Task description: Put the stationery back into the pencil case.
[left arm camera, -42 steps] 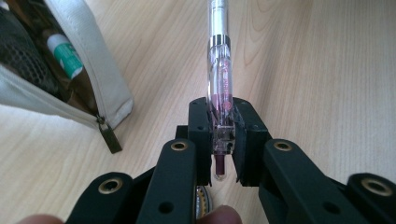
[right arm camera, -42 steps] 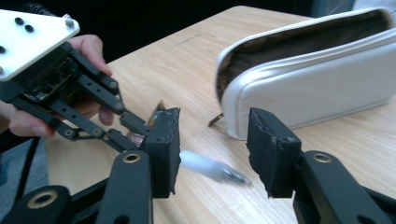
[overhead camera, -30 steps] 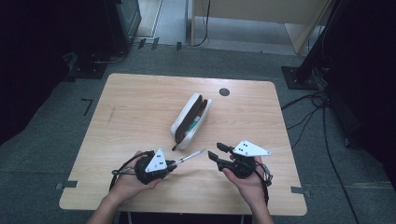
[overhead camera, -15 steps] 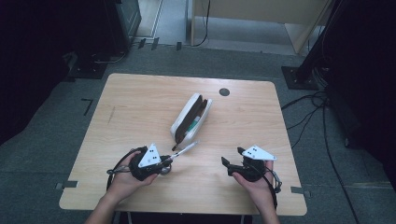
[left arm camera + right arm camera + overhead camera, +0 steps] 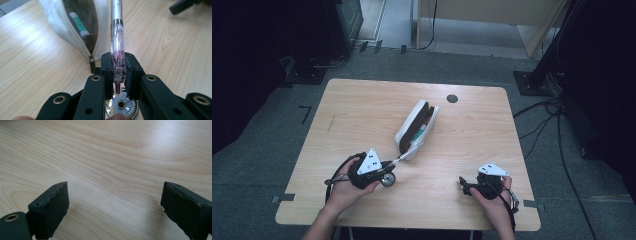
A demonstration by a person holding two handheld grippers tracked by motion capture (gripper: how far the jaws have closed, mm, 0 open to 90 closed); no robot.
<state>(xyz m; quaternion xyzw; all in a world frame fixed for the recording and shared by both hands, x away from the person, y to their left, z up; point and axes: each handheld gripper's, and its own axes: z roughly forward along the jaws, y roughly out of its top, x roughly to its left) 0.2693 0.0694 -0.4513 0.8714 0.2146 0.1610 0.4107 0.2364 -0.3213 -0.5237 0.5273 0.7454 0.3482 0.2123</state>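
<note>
1. Pen (image 5: 117, 47), clear barrel with a silver front section, is clamped between the left gripper (image 5: 118, 71) fingers, its tip reaching the open mouth of the pouch.
2. White zip pouch (image 5: 417, 127) lies mid-bench (image 5: 362, 110), unzipped, with a green-labelled tube (image 5: 79, 23) inside.
3. Right gripper (image 5: 113, 205) sits well apart near the front right edge, fingers wide, nothing between them.
4. Dark round grommet (image 5: 452, 98) sits near the far edge.
</note>
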